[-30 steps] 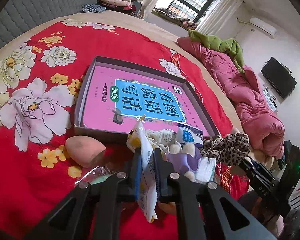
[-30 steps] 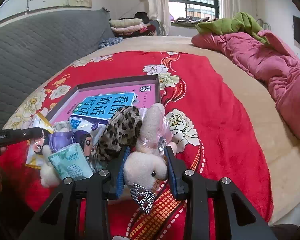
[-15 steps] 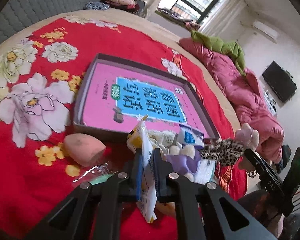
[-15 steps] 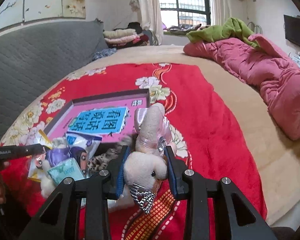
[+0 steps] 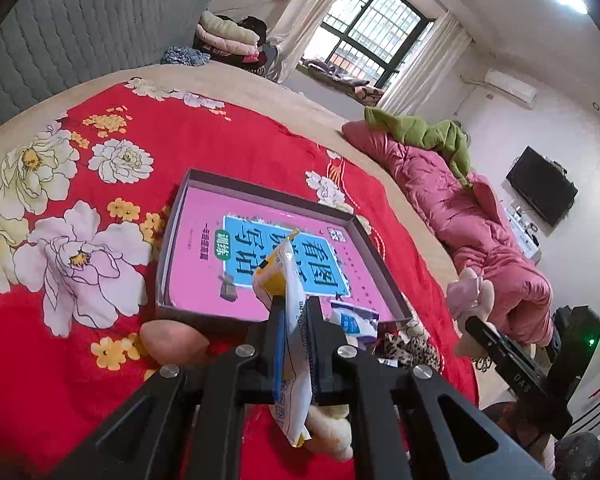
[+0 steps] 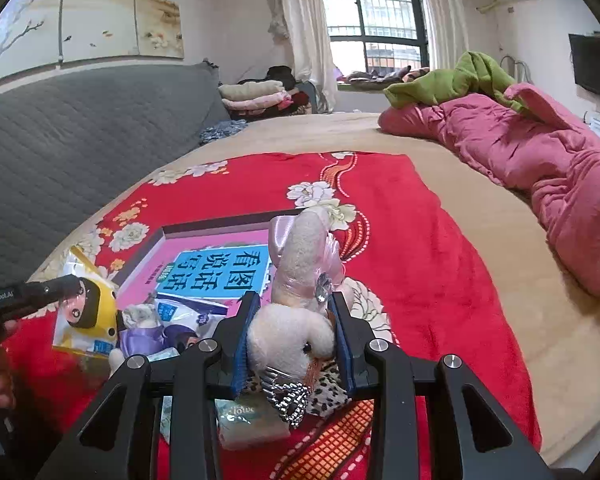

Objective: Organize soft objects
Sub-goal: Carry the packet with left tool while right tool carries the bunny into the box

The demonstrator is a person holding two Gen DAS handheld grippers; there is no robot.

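Observation:
My left gripper [image 5: 296,316] is shut on a white and yellow plastic packet [image 5: 290,344] and holds it above the red floral blanket, just before the shallow box [image 5: 260,196] with a pink and blue book [image 5: 276,256]. My right gripper [image 6: 294,320] is shut on a cream plush rabbit [image 6: 300,280] with a pink bow, lifted over the pile. The rabbit also shows in the left wrist view [image 5: 470,292]. The packet shows in the right wrist view [image 6: 86,316].
A peach makeup sponge [image 5: 172,340] lies left of the box. A leopard-print item [image 5: 410,350], a purple doll [image 6: 156,336] and a tissue pack [image 6: 248,420] lie in the pile. A pink quilt [image 6: 540,152] lies at the right.
Both grippers have risen. The left lifted the packet off the pile; the right lifted the rabbit clear of the leopard-print item.

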